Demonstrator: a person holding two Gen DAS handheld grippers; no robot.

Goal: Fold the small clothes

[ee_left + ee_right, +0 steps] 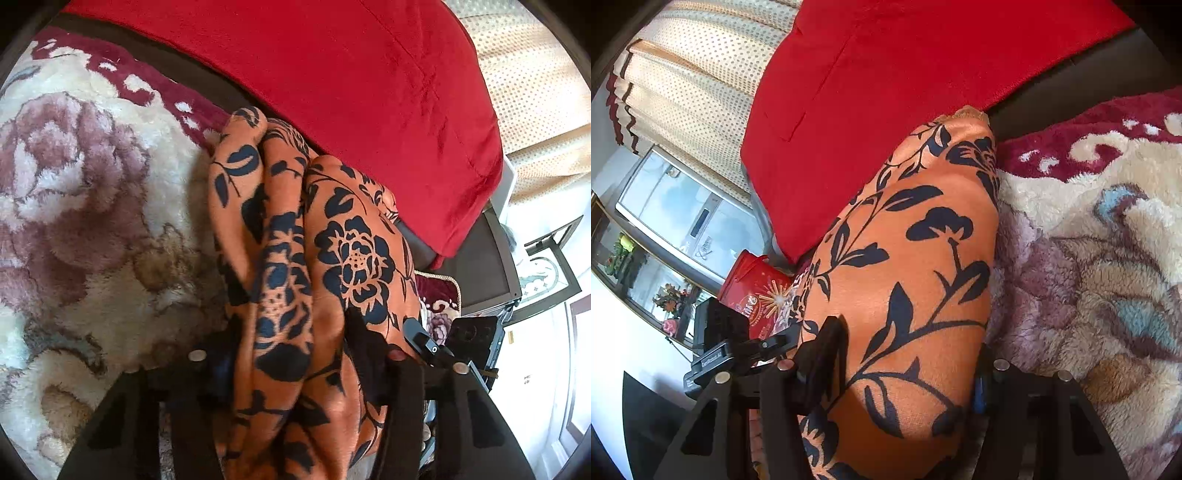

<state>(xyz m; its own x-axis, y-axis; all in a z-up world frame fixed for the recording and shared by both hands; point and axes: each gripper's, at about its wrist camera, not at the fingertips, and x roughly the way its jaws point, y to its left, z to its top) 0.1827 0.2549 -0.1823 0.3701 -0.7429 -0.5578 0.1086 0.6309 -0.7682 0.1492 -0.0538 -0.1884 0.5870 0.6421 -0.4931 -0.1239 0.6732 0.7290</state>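
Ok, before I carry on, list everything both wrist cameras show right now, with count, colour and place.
Orange cloth with black flower print: one, bunched, lying on the blanket against the cushion, running between both tongs.
Fluffy cream blanket with mauve flowers and maroon border: one, under the cloth.
Red velvet cushion: one, behind the cloth.
Cream dotted curtain: one, beyond the cushion.
Red printed tub: one, at the cloth's far side, below the cushion.
Grey-framed screen: one, under the curtain.
Left tongs: black, closed on the cloth.
Right tongs: black, closed on the cloth.
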